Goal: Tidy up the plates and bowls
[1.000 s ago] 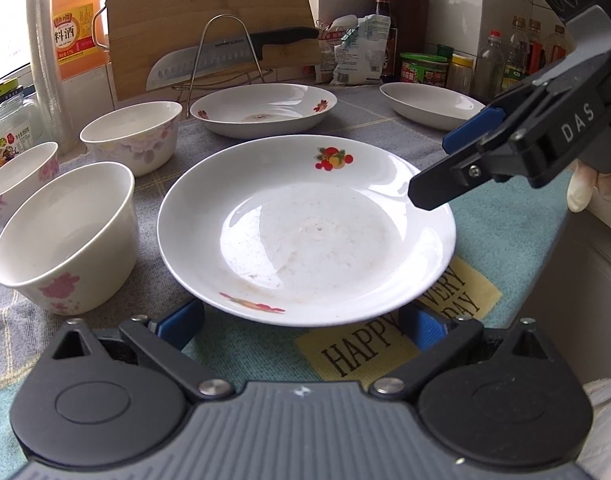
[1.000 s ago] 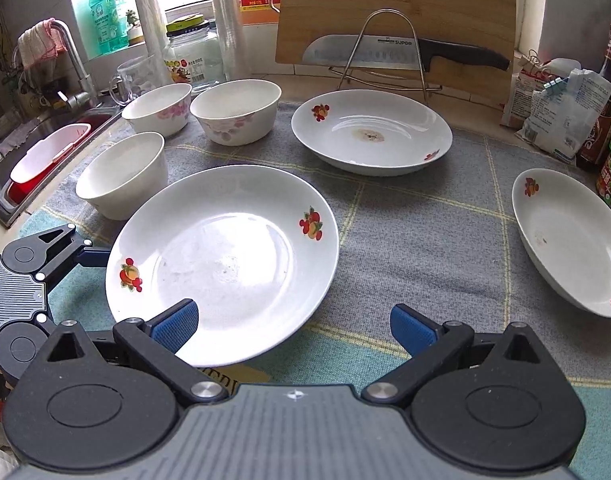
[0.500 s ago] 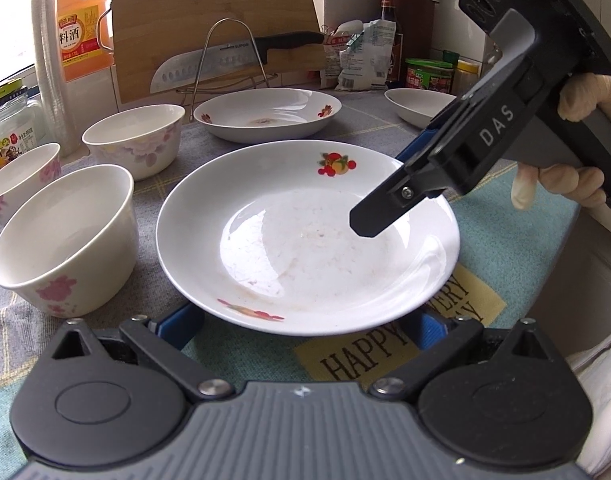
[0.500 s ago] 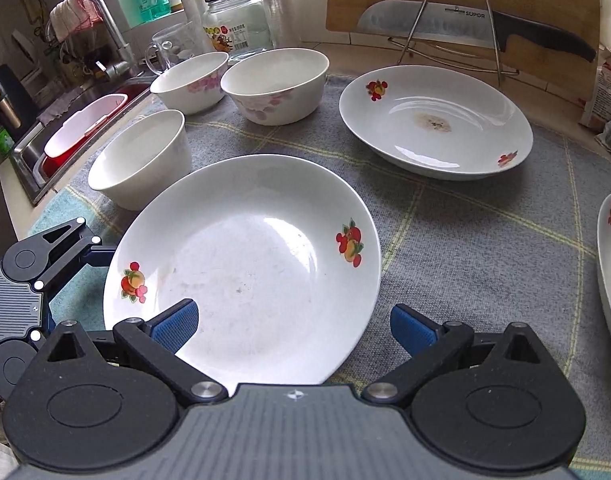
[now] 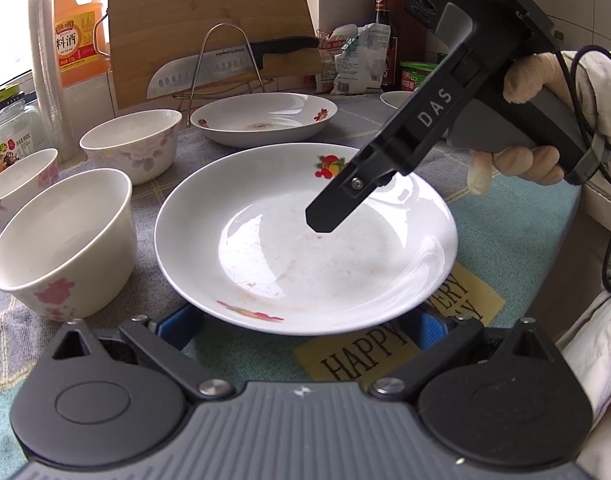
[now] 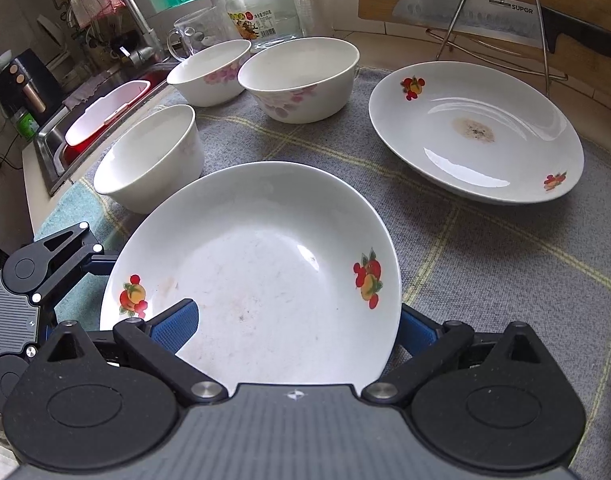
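A white plate with fruit prints (image 5: 305,240) (image 6: 257,264) lies on the grey cloth in front of both grippers. My left gripper (image 5: 305,328) is open at the plate's near rim, its blue pads (image 5: 181,324) partly tucked under the edge; it also shows in the right wrist view (image 6: 53,268). My right gripper (image 6: 293,324) (image 5: 337,208) is open and straddles the rim, with one finger over the plate's inside and the other outside. Three bowls (image 5: 65,240) (image 5: 133,144) (image 5: 17,184) stand to the left. A second plate (image 5: 265,120) (image 6: 477,132) sits behind.
A third plate (image 5: 393,98) peeks out behind the right gripper. At the back are a cutting board (image 5: 209,20), a knife on a wire rack (image 5: 225,64), an oil bottle (image 5: 75,40) and a jar (image 6: 265,12). A sink (image 6: 97,120) lies left of the bowls.
My right gripper has moved in from the plate's right side until its finger reaches over the plate's middle. The left gripper has barely moved.
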{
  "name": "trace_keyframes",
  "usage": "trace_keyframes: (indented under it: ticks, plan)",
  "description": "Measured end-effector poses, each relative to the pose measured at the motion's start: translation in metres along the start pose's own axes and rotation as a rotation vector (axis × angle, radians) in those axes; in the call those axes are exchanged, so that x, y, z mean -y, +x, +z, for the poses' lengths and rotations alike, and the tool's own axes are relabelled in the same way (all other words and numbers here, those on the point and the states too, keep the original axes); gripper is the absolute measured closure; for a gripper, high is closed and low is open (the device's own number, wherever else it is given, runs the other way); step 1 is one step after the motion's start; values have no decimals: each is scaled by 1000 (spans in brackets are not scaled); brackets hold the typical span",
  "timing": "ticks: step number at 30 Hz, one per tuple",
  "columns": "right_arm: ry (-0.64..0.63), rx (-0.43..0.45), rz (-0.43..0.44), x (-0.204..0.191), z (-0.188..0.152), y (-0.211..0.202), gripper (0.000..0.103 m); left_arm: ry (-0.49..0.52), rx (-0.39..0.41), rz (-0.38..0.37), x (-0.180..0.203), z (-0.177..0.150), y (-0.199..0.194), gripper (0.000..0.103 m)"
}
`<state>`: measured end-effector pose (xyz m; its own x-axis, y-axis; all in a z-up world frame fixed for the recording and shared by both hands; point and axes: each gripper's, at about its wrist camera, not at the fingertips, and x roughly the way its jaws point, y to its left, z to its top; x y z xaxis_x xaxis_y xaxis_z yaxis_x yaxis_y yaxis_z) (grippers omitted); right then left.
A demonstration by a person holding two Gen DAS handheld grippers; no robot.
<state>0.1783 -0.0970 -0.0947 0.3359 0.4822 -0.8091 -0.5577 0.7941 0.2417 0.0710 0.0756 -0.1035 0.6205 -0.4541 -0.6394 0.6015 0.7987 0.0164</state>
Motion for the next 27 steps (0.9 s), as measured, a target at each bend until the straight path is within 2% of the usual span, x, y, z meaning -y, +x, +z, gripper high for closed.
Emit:
trace_keyframes:
  ticks: [11,27]
  plan:
    - [-49,-35,54,3,16,11,0,28,6,-33,-3,0,1,0]
    - [-35,-95,152,15,30,14,0,55,22,-68,-9,-2,0,0]
